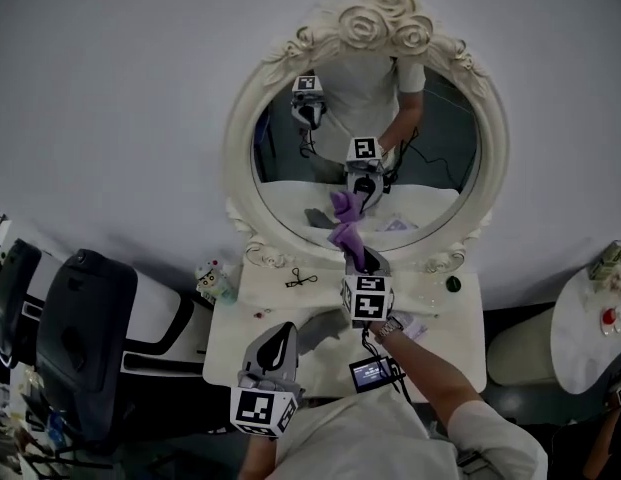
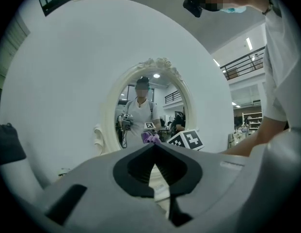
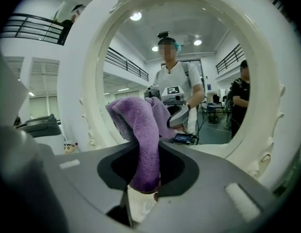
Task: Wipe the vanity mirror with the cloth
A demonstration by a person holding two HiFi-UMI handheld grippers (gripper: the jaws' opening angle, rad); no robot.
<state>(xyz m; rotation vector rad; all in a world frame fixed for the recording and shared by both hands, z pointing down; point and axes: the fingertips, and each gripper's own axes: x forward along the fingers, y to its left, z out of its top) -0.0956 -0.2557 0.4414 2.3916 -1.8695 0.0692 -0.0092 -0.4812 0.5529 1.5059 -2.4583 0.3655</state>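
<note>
- A white oval vanity mirror [image 1: 240, 128] with carved roses on its frame stands at the back of a white worktop [image 1: 460, 318], against a pale wall.
- The right hand-held gripper [image 1: 356, 255] reaches forward over the worktop toward the lower part of the glass.
- Its jaws are clenched on a purple cloth [image 1: 348, 236]. In the right gripper view the cloth [image 3: 143, 140] hangs down between the two jaws of the hand-held gripper [image 3: 148, 148] and bunches up above them.
- In the head view the top of the cloth meets its own reflection low on the glass, so it appears to rest against the mirror.
- The left hand-held gripper [image 1: 283, 330] is held low and near the person, over the front edge of the worktop, well apart from the mirror.
- In the left gripper view the jaw tips of this hand-held gripper [image 2: 154, 146] are pressed together with nothing between them.
- On the worktop just below the frame lie a small dark scissor-like tool [image 1: 301, 279] and, toward the left corner, a small figurine [image 1: 212, 278].
- A black chair [image 1: 85, 338] stands to the left of the worktop.
</note>
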